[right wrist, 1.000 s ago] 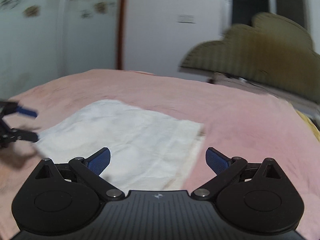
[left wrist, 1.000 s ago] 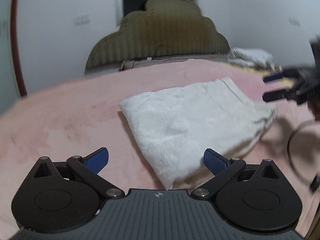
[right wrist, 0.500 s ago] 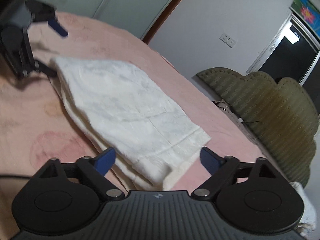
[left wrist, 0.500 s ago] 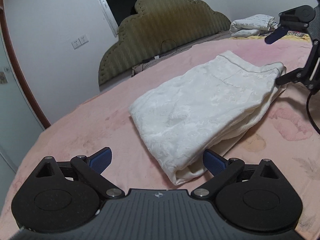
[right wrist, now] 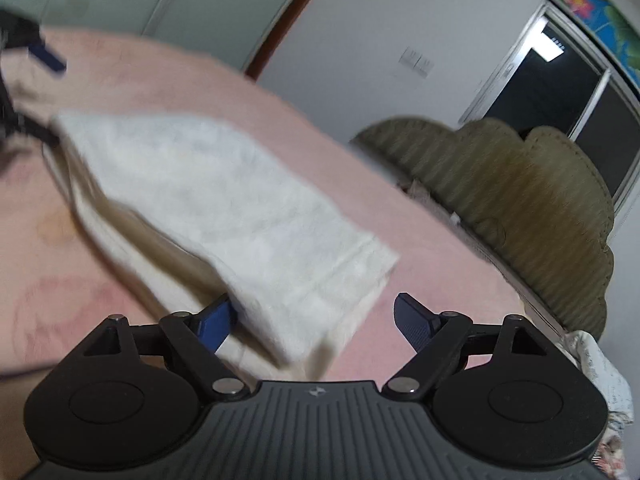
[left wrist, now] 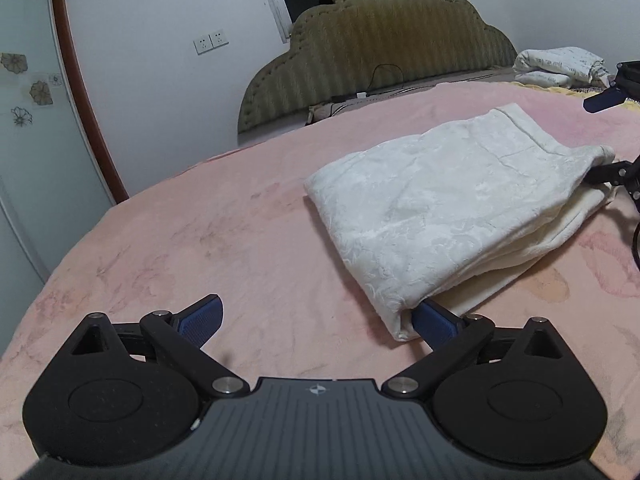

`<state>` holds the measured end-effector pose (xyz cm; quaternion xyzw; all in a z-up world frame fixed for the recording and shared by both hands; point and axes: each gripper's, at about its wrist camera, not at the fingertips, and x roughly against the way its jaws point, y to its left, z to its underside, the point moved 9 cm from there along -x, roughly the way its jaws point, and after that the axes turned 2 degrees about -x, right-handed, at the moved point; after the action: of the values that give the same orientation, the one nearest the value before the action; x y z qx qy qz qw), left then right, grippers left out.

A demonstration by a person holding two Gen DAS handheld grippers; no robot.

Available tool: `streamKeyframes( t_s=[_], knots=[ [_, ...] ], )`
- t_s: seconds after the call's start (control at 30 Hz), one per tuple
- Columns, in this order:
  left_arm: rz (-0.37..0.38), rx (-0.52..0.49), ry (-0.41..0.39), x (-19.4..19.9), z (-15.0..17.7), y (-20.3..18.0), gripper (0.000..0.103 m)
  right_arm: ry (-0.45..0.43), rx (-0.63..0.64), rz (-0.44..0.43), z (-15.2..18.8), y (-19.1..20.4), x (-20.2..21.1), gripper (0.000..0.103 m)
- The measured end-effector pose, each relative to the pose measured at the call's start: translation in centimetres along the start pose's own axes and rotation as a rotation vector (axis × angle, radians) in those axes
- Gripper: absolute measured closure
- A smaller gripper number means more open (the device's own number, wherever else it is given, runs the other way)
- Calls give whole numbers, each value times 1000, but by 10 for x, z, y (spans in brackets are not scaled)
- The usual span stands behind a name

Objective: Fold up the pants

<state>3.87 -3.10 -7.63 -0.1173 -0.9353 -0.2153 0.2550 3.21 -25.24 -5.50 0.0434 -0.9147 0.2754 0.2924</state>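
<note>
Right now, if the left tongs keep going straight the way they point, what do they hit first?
Most likely the folded white pants: their near corner already sits at the inner side of the left tongs' right-hand finger. The middle of the gap shows only the pink bedspread, so a straight push probably catches that corner.

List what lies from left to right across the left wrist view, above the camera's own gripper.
Glass door with flower stickers → wall sockets → olive headboard → folded white pants → stacked bedding → right hand-held gripper at the frame edge.
</note>
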Motion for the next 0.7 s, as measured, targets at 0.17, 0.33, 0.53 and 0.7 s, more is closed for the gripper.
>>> streamKeyframes(
  t_s=[0.17, 0.33, 0.53, 0.7],
  knots=[
    [-44, -31, 2, 12, 7, 12, 6, 5, -71, -73, -5, -12, 12, 18],
    [-12, 17, -72, 25, -16, 18, 7, -116, -326, -184, -33, -35, 29, 18],
    [124, 12, -148, 9, -60, -14, 1, 18, -313, -154, -19, -19, -18, 17],
    [129, -36, -62, -30, -50, -40, 2, 56, -431, -164, 7, -28, -24, 17]
  ],
)
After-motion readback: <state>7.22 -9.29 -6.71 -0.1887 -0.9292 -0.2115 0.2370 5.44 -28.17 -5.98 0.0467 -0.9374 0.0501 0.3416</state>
